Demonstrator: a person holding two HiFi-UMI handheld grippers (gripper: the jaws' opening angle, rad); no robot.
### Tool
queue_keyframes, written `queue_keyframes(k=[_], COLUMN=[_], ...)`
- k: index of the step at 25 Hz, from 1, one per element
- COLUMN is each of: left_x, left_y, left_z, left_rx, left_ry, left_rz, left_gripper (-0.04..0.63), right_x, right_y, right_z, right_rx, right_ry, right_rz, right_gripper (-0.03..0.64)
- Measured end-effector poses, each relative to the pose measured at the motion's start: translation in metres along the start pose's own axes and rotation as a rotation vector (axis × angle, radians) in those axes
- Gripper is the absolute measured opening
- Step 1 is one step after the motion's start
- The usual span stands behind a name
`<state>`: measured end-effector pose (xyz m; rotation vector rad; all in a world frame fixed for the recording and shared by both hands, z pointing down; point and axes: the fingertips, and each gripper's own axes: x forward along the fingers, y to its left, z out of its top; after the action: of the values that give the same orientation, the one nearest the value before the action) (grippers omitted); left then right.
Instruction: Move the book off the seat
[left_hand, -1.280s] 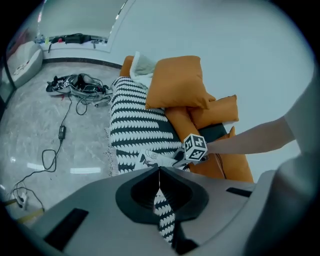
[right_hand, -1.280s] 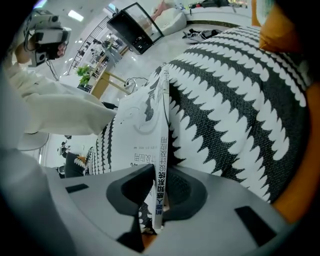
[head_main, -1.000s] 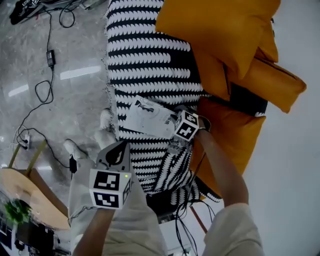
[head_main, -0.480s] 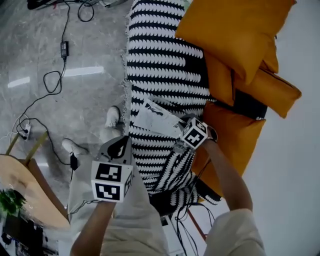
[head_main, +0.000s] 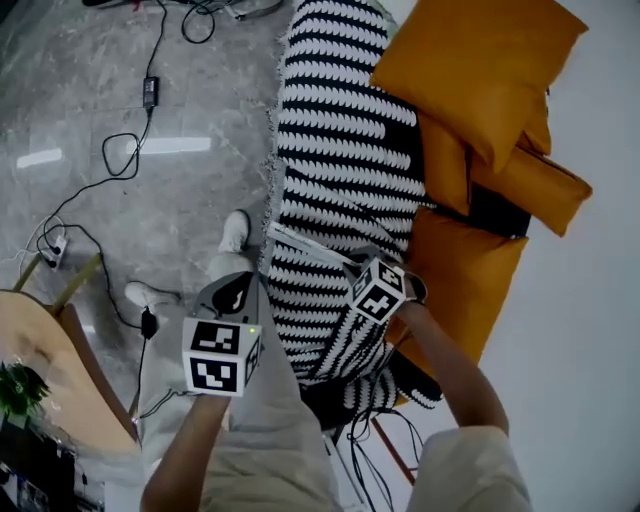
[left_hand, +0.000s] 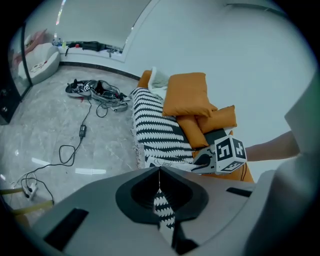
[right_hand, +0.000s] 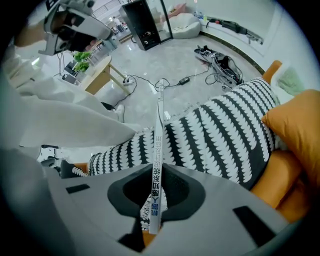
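Observation:
A thin white book (head_main: 308, 248) hangs edge-on just above the seat, which is draped in a black-and-white patterned throw (head_main: 340, 150). My right gripper (head_main: 353, 268) is shut on the book's near end. In the right gripper view the printed spine (right_hand: 157, 150) stands upright between the jaws of the right gripper (right_hand: 156, 175) and reaches out over the throw (right_hand: 225, 130). My left gripper (head_main: 233, 296) hovers over the person's trouser leg, left of the seat, its jaws shut on nothing. The left gripper view shows the book (left_hand: 167, 162) and the right gripper (left_hand: 202, 161) ahead.
Orange cushions (head_main: 470, 70) lean along the back of the seat. Cables and a power adapter (head_main: 150, 92) trail over the grey marble floor. A wooden table (head_main: 45, 350) with a plant stands at lower left. The person's shoes (head_main: 236, 230) rest beside the seat's edge.
The book has turned from lying nearly flat on the throw to edge-on in my right gripper. The left gripper has stayed low over the leg.

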<state>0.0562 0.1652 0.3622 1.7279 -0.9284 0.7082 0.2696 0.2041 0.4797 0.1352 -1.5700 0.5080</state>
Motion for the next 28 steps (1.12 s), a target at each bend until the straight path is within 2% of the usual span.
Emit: queue_keyframes(k=[4, 10, 23, 28], left_x=[-0.017, -0.053, -0.135, -0.166], left_y=[0.006, 0.04, 0.138, 0.178], left_z=[-0.003, -0.027, -0.068, -0.08], left_rx=[-0.006, -0.046, -0.221, -0.302], left_ry=[-0.022, -0.046, -0.143, -0.197], left_rz=[0.004, 0.036, 0.129, 0.176], left_gripper=[0.009, 0.009, 0.009, 0.009], right_x=[-0.011, -0.012, -0.015, -0.018], right_y=[0.026, 0.068, 0.15, 0.176], right_z=[0.035, 0.097, 0.255, 0.313], right_rx=[-0.007, -0.01, -0.067, -0.135], right_ry=[-0.043, -0.092, -0.173, -0.192], right_rz=[0.0, -0.005, 0.079, 0.107], right_gripper=[0.046, 0.046, 0.046, 0.046])
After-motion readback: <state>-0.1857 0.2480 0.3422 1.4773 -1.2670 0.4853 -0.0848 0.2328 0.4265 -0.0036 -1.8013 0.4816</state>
